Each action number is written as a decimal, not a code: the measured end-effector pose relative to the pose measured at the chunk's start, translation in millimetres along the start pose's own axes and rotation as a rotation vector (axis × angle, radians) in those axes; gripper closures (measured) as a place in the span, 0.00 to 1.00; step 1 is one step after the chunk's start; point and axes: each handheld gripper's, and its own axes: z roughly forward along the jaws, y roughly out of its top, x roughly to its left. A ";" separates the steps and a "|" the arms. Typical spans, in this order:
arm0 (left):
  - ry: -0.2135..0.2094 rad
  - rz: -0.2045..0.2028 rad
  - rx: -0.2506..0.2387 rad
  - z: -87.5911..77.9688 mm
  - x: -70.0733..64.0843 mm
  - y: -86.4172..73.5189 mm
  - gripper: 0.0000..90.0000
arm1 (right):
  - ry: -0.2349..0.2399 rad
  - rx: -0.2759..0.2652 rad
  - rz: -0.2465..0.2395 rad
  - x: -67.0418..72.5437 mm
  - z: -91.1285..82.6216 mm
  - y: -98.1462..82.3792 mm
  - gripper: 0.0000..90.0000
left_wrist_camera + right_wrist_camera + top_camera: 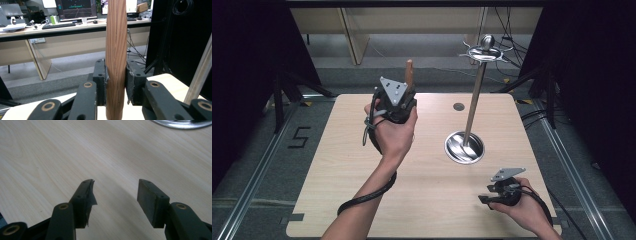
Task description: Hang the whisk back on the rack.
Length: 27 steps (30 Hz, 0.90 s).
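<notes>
Jaws of my right gripper [115, 192] stand apart with nothing between them, parked low over the table [422, 200] at about 4 o'clock, near the front right edge. Bare tabletop under them in the right gripper view.

Next out, my left gripper [404, 102] at roughly 11 o'clock, jaws clamped on the wooden handle [115, 50]. Handle stands close to upright, its top poking above the gripper in the high view [409, 72]. What hangs below the jaws I can't tell, hidden by the hand.

Handling guess: turned wood, stiff, light, smooth grain, so it could twist or slide in the pads if swung fast. Pads sit on the thick part of the shaft, which looks like the right place; a grip nearer the tapered end would be looser, I think.

Farther, metal stand [472, 110] at 2 o'clock: round steel base [464, 147] on the table, thin pole, hook ring at the top [484, 52]. Pole edge shows close on the right in the left gripper view [200, 75], so watch that side.

Open room: wide bare table left and front; back edge is close behind the left gripper.
</notes>
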 end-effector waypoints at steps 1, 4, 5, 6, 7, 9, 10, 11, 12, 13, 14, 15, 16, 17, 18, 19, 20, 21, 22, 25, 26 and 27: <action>0.002 0.000 0.002 0.3 -0.3 0.3 0.80 | 0.000 -0.001 -0.002 -0.2 -0.2 -0.1 0.53; 0.000 0.000 -0.004 2.4 -1.4 1.3 0.80 | 0.009 0.021 0.012 0.3 -2.8 1.0 0.53; 0.001 -0.001 -0.005 2.7 -1.6 1.6 0.80 | -0.001 0.001 -0.001 -0.3 -0.6 0.1 0.53; 0.002 -0.002 -0.005 3.0 -2.1 2.0 0.80 | 0.004 0.017 -0.002 -0.5 -1.9 0.6 0.53; 0.000 0.000 -0.005 3.4 -2.3 2.6 0.80 | 0.000 -0.016 0.002 0.0 1.0 -0.4 0.53; 0.000 0.001 -0.006 3.6 -2.6 3.0 0.80 | 0.001 -0.001 0.000 0.2 -0.1 0.2 0.53; -0.001 0.003 -0.008 4.5 -3.8 4.3 0.80 | 0.009 0.004 0.012 1.0 -1.0 0.8 0.53; -0.001 0.006 -0.008 4.7 -4.1 4.8 0.80 | 0.008 0.002 0.014 1.1 -1.1 0.9 0.53; 0.001 0.006 -0.009 5.3 -4.7 5.7 0.80 | 0.007 0.015 0.007 0.6 -2.3 1.4 0.53; 0.000 0.008 -0.011 5.8 -5.1 6.1 0.80 | 0.003 0.011 -0.005 -0.3 -1.8 1.0 0.53; -0.001 0.008 -0.011 6.3 -5.6 6.8 0.80 | 0.002 0.011 -0.004 -0.3 -2.0 1.0 0.53; 0.001 0.011 -0.010 6.7 -6.1 7.4 0.80 | 0.003 0.006 -0.003 -0.4 -1.5 0.8 0.53; -0.002 0.010 -0.012 7.7 -7.0 8.0 0.80 | 0.002 0.008 0.000 -0.3 -1.7 0.8 0.53; -0.001 0.014 -0.010 8.0 -7.4 8.3 0.80 | 0.003 0.011 -0.002 -0.5 -2.2 1.0 0.53; -0.001 0.015 -0.011 8.8 -8.5 8.8 0.80 | 0.002 0.011 -0.001 -0.4 -2.2 1.1 0.53; 0.000 0.017 -0.011 9.3 -9.2 9.2 0.80 | 0.002 0.010 -0.002 -0.4 -2.1 1.2 0.53; 0.000 0.019 -0.011 9.9 -9.8 9.5 0.80 | 0.003 0.010 -0.004 -0.3 -2.1 1.2 0.53; 0.000 0.021 -0.008 10.5 -10.6 9.9 0.80 | 0.003 0.010 -0.004 -0.2 -2.1 1.1 0.53; -0.001 0.025 -0.007 11.7 -11.7 10.4 0.80 | 0.003 0.010 -0.004 -0.1 -2.1 1.1 0.53; 0.000 0.032 -0.008 14.4 -14.9 12.1 0.80 | 0.003 0.009 -0.004 -0.1 -2.5 1.3 0.53; -0.001 0.033 -0.009 15.2 -16.0 12.8 0.80 | 0.007 -0.001 0.013 0.7 -2.0 1.3 0.53; 0.000 0.034 -0.009 15.9 -17.2 13.5 0.80 | 0.008 -0.018 0.015 0.6 -0.9 0.8 0.53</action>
